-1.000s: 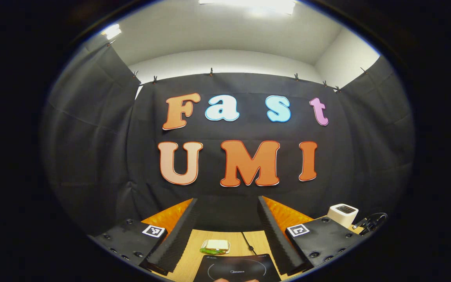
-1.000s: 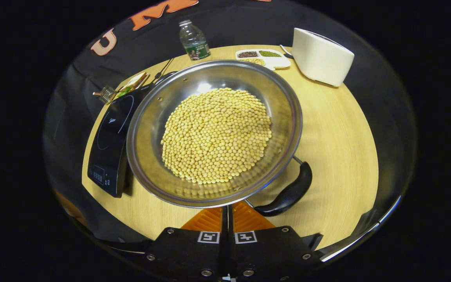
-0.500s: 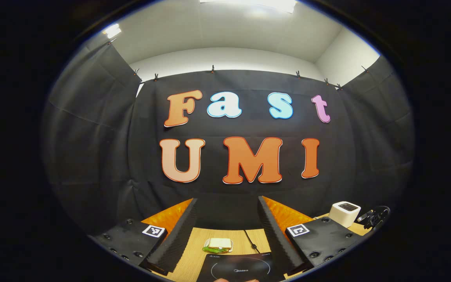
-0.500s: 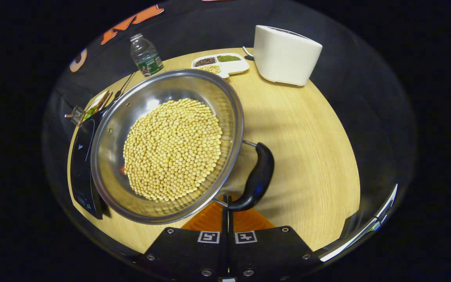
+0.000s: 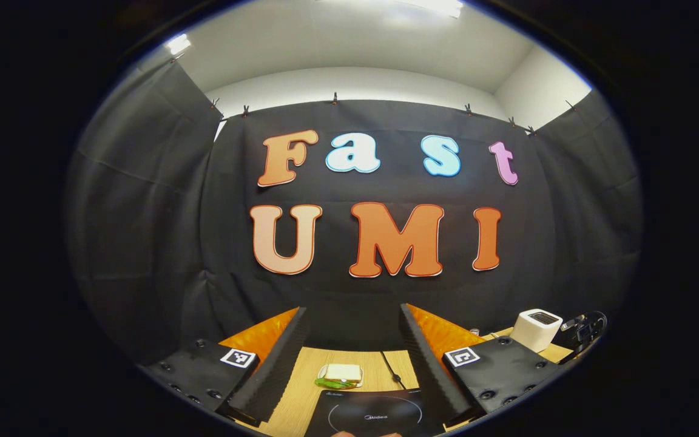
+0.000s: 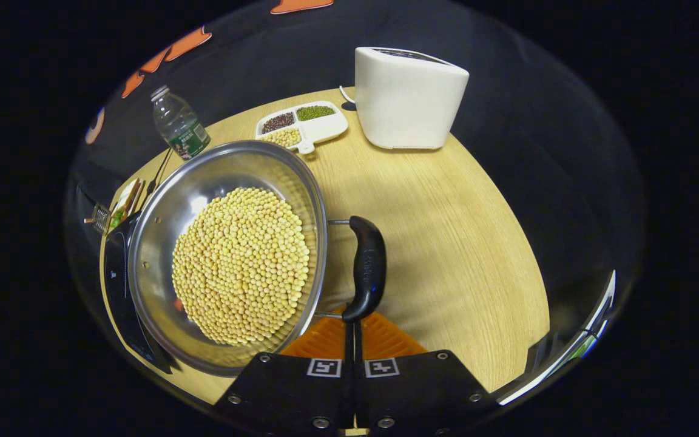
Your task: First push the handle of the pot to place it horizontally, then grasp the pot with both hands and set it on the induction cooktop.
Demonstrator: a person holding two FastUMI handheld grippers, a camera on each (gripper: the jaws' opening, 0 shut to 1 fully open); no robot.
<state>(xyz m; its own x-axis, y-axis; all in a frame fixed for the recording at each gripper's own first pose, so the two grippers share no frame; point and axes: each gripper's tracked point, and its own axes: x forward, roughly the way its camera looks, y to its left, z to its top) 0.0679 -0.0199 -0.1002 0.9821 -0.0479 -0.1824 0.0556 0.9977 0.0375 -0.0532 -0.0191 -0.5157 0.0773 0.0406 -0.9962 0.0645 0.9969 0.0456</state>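
A steel pot (image 6: 204, 182) full of yellow beans (image 6: 240, 261) sits on the wooden table (image 6: 446, 243), with its left edge over the black induction cooktop (image 6: 116, 279). Its black handle (image 6: 368, 267) sticks out on the right side and runs toward me. My right gripper (image 6: 352, 325) is shut, and its tips touch the near end of that handle. My left gripper (image 5: 349, 346) is open with nothing between its fingers. It is held level facing the booth wall, with the cooktop (image 5: 371, 416) low in front of it.
A white toaster (image 6: 407, 97), a divided dish of beans (image 6: 301, 121) and a plastic bottle (image 6: 179, 124) stand at the far side of the table. A sandwich on a plate (image 5: 340, 374) and a cable (image 5: 389, 370) lie behind the cooktop. The toaster (image 5: 536, 328) appears at the right.
My right gripper has moved right around the pot, tips against the handle. The handle has swung from the pot's near right side to point along my view. The left gripper barely shifted.
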